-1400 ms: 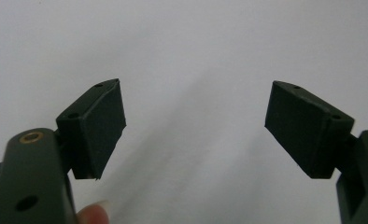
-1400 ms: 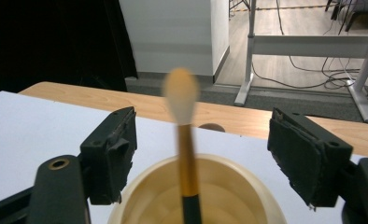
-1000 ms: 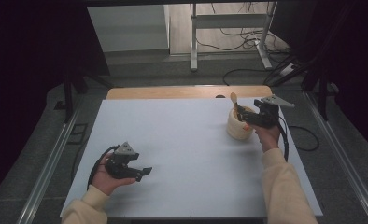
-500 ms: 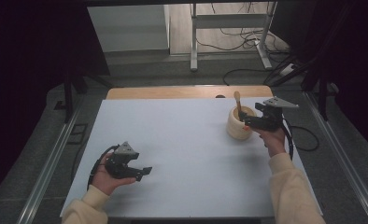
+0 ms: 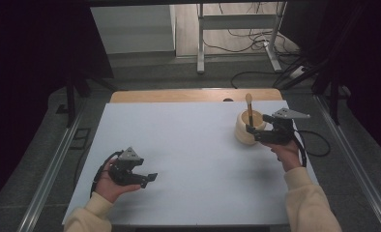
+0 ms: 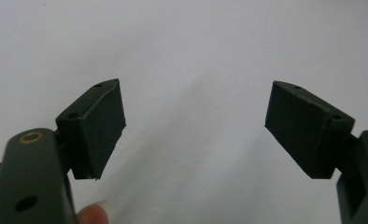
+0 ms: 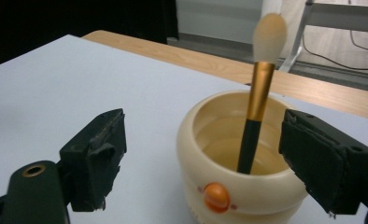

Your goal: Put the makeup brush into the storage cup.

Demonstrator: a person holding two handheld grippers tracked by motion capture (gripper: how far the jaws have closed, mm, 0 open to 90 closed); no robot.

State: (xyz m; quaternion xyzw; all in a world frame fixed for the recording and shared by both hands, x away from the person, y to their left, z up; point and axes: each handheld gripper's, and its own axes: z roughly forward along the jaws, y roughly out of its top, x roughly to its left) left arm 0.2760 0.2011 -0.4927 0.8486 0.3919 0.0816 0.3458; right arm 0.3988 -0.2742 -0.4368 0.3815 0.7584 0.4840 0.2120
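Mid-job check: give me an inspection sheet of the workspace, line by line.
Surface: white table top, wooden strip at the far edge.
Job's things: cream pot with an orange knob; brush stands in it, bristles up.
Clutter: nothing seen.
Grippers: left gripper open over bare table; right gripper open, facing the pot.
Cables: one trails from each gripper; more on the floor beyond.
Surroundings: dark curtains, metal frame legs on the floor.

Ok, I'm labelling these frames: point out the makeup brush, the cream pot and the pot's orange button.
makeup brush (image 7: 260, 88), right gripper view, gold ferrule
cream pot (image 7: 196, 154), right gripper view, outer wall
orange button (image 7: 216, 197), right gripper view, its centre
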